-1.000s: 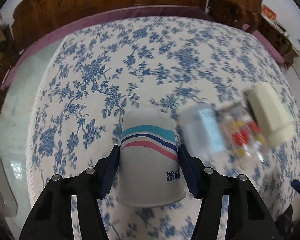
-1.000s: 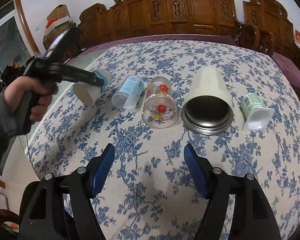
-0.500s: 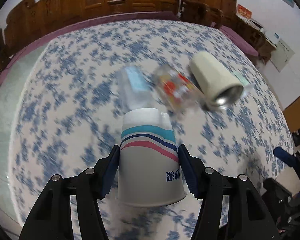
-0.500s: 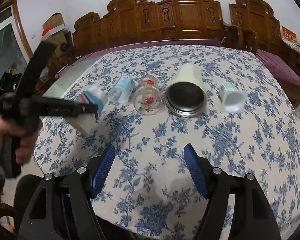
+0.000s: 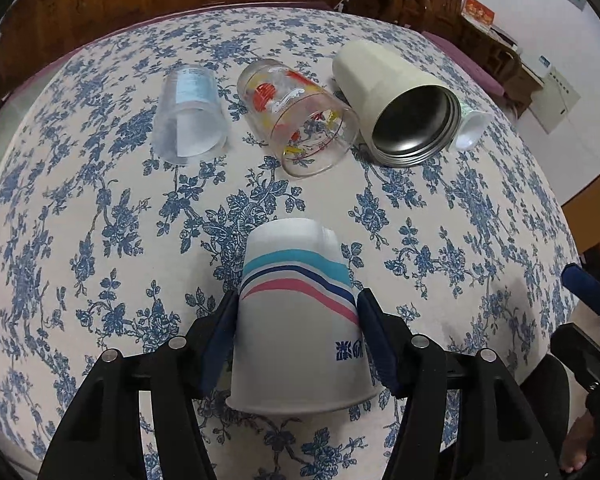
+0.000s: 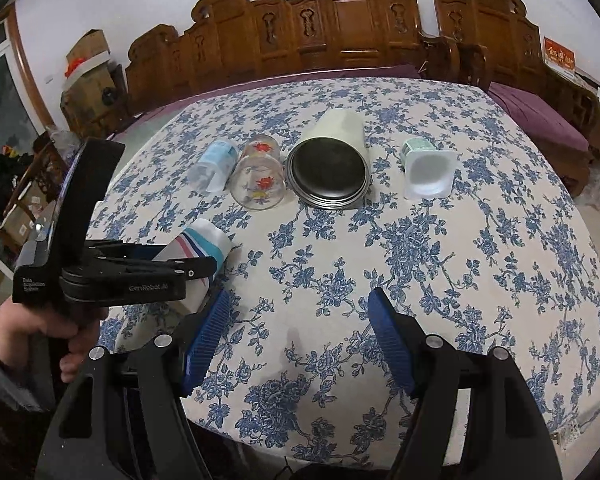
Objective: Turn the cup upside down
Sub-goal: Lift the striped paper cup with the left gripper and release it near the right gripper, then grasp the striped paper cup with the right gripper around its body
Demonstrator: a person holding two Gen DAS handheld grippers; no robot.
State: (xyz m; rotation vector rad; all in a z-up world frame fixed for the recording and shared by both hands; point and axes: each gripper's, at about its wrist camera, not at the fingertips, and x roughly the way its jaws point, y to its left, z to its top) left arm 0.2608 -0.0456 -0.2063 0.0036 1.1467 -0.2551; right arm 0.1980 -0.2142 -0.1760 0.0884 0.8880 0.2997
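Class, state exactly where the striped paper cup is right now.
The striped paper cup is clamped in the left gripper, near the table's front-left edge; in the right wrist view it sits in front of the glass tumbler.

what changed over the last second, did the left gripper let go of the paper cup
No. The left gripper stayed shut on the white paper cup with teal, blue and pink stripes and carried it down and toward the near table edge, swinging toward the row of cups lying on their sides. The right gripper stayed open and empty. The clear plastic cup, printed glass, cream steel tumbler and small white tub kept their places.
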